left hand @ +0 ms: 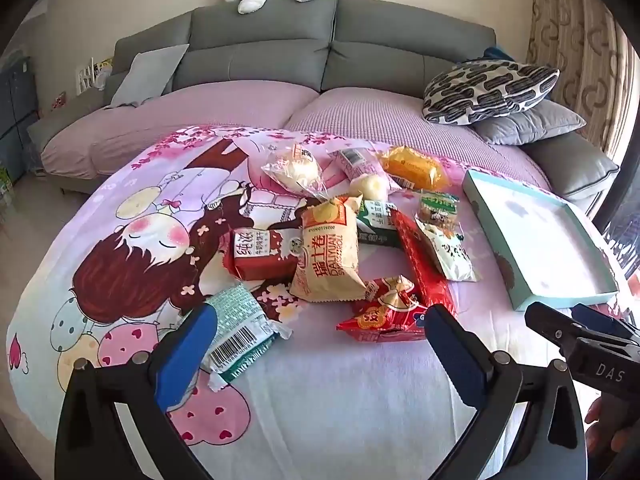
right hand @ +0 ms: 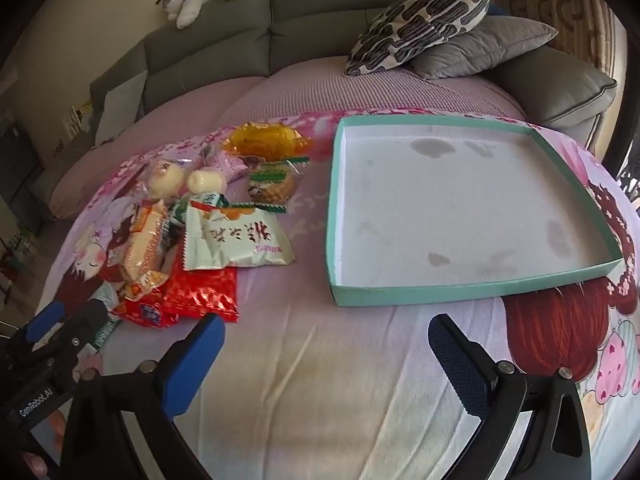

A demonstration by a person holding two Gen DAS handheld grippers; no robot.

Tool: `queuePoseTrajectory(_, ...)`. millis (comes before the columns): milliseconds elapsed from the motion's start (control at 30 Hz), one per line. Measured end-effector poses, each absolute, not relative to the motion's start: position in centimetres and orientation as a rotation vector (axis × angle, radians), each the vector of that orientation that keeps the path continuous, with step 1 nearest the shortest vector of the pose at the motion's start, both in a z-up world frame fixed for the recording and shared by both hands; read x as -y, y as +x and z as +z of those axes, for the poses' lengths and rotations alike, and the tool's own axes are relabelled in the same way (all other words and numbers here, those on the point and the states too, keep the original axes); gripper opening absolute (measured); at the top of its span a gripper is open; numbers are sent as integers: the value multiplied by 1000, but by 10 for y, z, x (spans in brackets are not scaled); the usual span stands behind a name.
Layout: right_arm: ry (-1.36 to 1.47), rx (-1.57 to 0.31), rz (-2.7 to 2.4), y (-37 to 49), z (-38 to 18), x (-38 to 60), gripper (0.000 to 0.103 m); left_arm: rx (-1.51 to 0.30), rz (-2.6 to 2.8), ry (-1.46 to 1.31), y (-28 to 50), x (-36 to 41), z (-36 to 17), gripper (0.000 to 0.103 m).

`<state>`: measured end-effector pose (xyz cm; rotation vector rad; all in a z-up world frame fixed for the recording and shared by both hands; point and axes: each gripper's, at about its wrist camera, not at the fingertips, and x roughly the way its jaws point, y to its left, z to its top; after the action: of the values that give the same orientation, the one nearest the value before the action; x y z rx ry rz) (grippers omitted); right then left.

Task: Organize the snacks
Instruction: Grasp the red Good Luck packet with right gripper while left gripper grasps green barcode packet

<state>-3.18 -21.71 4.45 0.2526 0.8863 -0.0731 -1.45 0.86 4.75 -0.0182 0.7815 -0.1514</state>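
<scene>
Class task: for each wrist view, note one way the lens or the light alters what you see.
Left wrist view: the fisheye bows the grey sofa into an arch and blacks out the corners. Right wrist view: the teal tray looks skewed, its rim curving, and daylight from the right washes out the bedsheet in front.

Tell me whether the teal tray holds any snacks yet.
Empty. The teal tray shows only its bare white floor with a few faint grey stains; the snacks lie in a pile on the cloth beside it.

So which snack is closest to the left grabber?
The green-and-white packet with the barcode. It lies right beside the left gripper's blue finger pad, apart from the pile; the other snacks all sit farther up the sheet.
</scene>
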Motion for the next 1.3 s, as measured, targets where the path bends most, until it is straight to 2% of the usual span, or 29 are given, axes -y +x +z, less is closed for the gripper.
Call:
queuePoseTrajectory(200,209,-846,16,-26,44,185,103,-765,-144,-84,-10,-33,53,103)
queuePoseTrajectory(433,124,-780,90,-15,46,145,103,-868,-84,-111,6,-60,38,103)
queuePoseTrajectory(567,179,-801,143,-6,48,130,102,-940,-25,-129,15,-76,29,103)
queuePoseTrajectory(867,155,-856,201,8,40,101,74,-989,-14,-169,26,-87,22,102)
queuePoseTrajectory(1033,148,-901,199,14,32,94,62,-1009,-4,-163,33,-87,14,102)
queuePoseTrajectory(1100,145,-913,197,15,28,93,59,-1027,-11,-163,35,-86,10,100)
queuePoseTrajectory(1133,144,-923,195,17,27,93,55,-1033,-16,-162,36,-84,8,98)
queuePoseTrajectory(1300,151,-948,187,18,21,95,53,-1060,-28,-157,40,-79,0,89)
